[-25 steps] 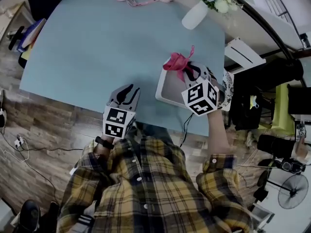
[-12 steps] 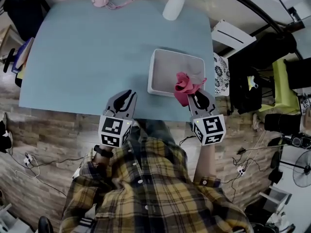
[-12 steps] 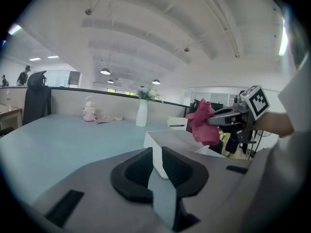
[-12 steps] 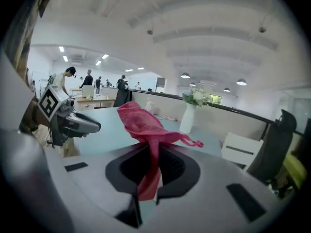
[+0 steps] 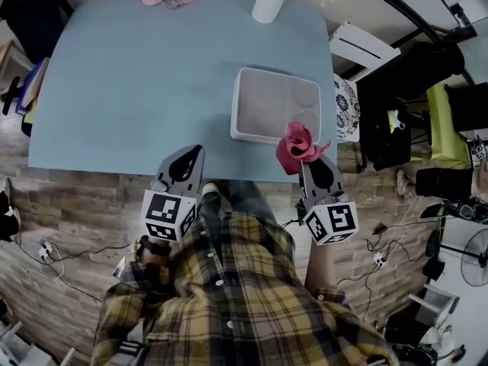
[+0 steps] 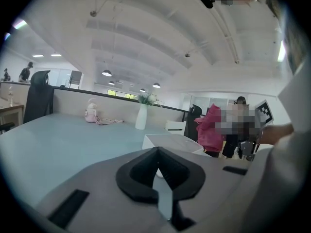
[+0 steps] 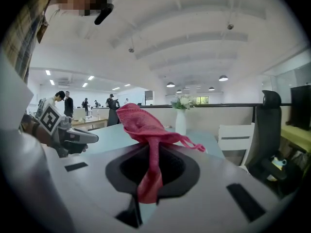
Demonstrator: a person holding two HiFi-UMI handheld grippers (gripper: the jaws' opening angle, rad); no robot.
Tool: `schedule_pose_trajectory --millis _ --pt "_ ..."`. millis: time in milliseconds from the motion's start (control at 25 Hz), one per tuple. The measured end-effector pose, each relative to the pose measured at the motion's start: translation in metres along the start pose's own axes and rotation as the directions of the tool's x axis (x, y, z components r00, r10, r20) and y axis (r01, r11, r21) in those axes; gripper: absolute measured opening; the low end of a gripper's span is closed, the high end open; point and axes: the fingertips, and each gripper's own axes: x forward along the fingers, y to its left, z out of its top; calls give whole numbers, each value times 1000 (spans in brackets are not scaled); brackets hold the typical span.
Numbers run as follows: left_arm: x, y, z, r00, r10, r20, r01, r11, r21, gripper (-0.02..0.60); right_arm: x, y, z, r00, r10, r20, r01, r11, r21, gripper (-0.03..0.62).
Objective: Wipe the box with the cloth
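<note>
left gripper (image 5: 189, 152): jaws just closed, empty; right gripper (image 5: 311, 163): pinching cloth (image 5: 296, 145), pulled back to box (image 5: 238, 109) near edge

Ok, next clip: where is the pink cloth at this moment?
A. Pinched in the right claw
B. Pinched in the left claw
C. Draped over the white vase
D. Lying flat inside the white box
A: in the right gripper view the pink cloth is clamped in the right claw, bunched above it, and the head view shows none of it in the white box.
</note>
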Motion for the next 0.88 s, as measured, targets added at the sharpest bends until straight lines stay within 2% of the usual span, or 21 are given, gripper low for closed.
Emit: schedule_pose_trajectory --millis 440,880 --pt "-13 4 -5 1000 18 -9 -18 999 33 -9 -4 13 -10 999 -46 27 45 997 61 41" --pt "-25 16 -3 998 64 -1 -64 997 53 -9 6 23 -3 999 -26 45 26 1000 -4 41"
